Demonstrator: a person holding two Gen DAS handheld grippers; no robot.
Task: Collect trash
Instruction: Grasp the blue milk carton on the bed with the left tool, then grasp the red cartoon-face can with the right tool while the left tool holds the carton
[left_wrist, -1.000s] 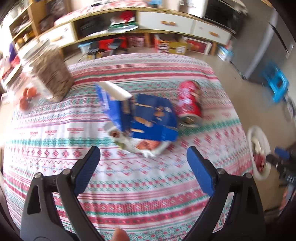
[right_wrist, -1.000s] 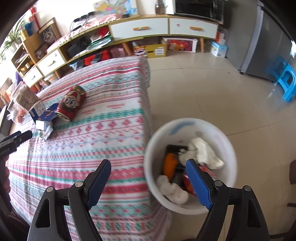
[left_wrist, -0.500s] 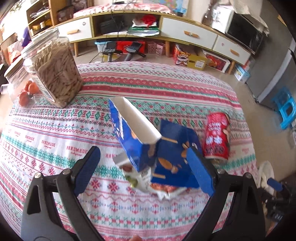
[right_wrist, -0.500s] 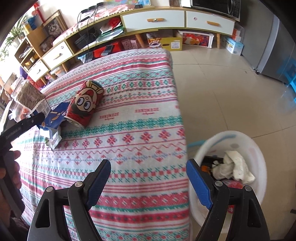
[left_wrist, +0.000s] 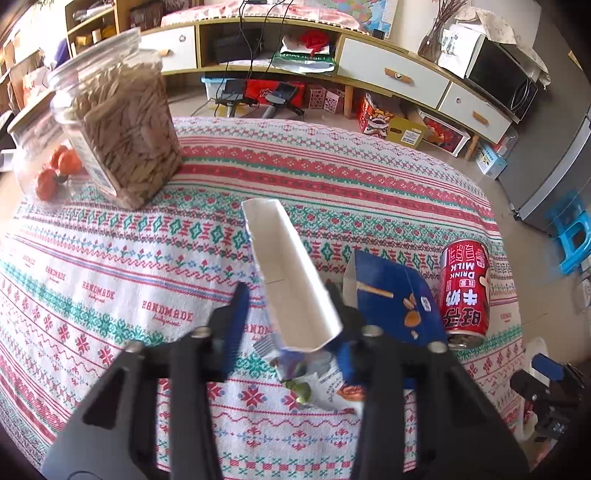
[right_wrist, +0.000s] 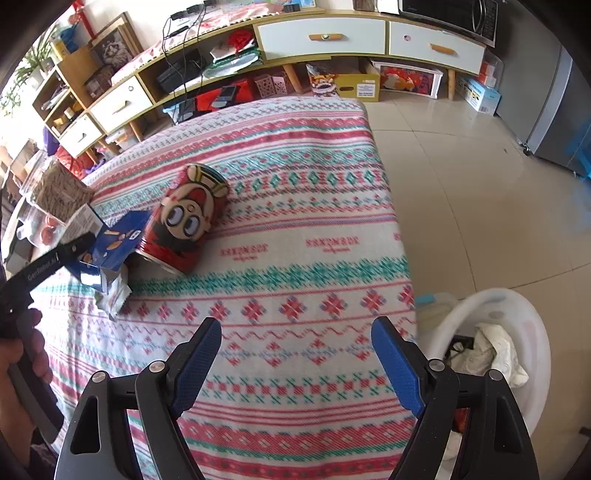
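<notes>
A torn blue snack box (left_wrist: 391, 299) with a white inner flap (left_wrist: 291, 273) lies on the patterned tablecloth (left_wrist: 147, 266), over a crumpled wrapper (left_wrist: 317, 380). My left gripper (left_wrist: 291, 317) has its jaws closing around the white flap, one finger on each side of it. A red milk can (left_wrist: 465, 288) lies on its side right of the box; it also shows in the right wrist view (right_wrist: 184, 218). My right gripper (right_wrist: 295, 365) is open and empty above the table's near edge. The white trash bin (right_wrist: 517, 317) stands on the floor to its right.
A clear jar of seeds (left_wrist: 118, 129) and a container with red fruit (left_wrist: 40, 155) stand at the table's far left. A low cabinet (right_wrist: 332, 33) runs along the back wall. A blue stool (left_wrist: 572, 236) stands on the tiled floor (right_wrist: 461, 177).
My left gripper moved forward onto the blue box and its jaws narrowed around the white flap. My right gripper swung left, away from the bin and over the table.
</notes>
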